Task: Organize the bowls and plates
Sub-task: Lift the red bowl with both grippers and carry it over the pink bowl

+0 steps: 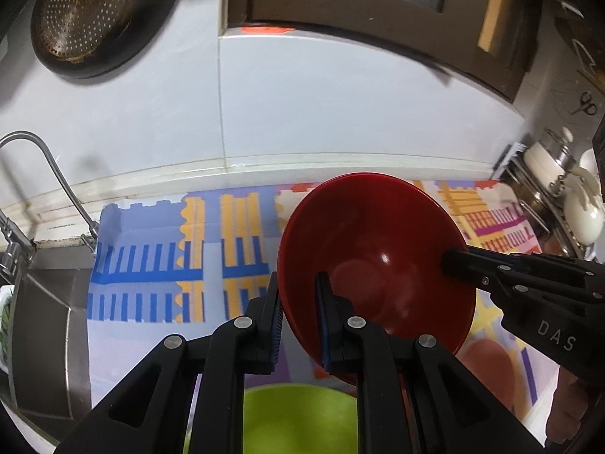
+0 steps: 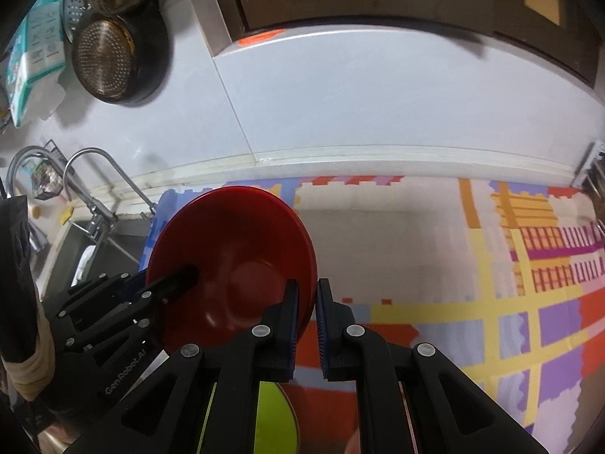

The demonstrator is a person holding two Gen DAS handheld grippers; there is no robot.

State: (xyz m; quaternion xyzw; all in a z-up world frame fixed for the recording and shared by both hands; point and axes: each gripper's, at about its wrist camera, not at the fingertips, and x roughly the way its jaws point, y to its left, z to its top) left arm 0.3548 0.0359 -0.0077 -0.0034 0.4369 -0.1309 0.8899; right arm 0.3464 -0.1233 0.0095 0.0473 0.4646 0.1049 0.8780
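Observation:
A glossy red bowl (image 1: 378,265) is held tilted above the patterned mat, its inside facing both cameras. My left gripper (image 1: 300,317) is shut on the bowl's left rim, one finger inside and one outside. My right gripper (image 2: 306,321) is shut on the opposite rim of the red bowl (image 2: 234,257). In the left wrist view the right gripper (image 1: 457,261) comes in from the right. In the right wrist view the left gripper (image 2: 181,276) comes in from the left. A lime green bowl (image 1: 298,416) sits low under the grippers, also visible as the green bowl (image 2: 272,416).
A colourful mat (image 2: 491,302) covers the counter. A steel sink (image 1: 49,321) and tap (image 1: 56,174) lie at the left. A wire rack with white crockery (image 1: 567,196) stands at the right. A pan with a strainer (image 2: 117,56) hangs on the wall. A reddish round dish (image 1: 491,363) lies on the mat.

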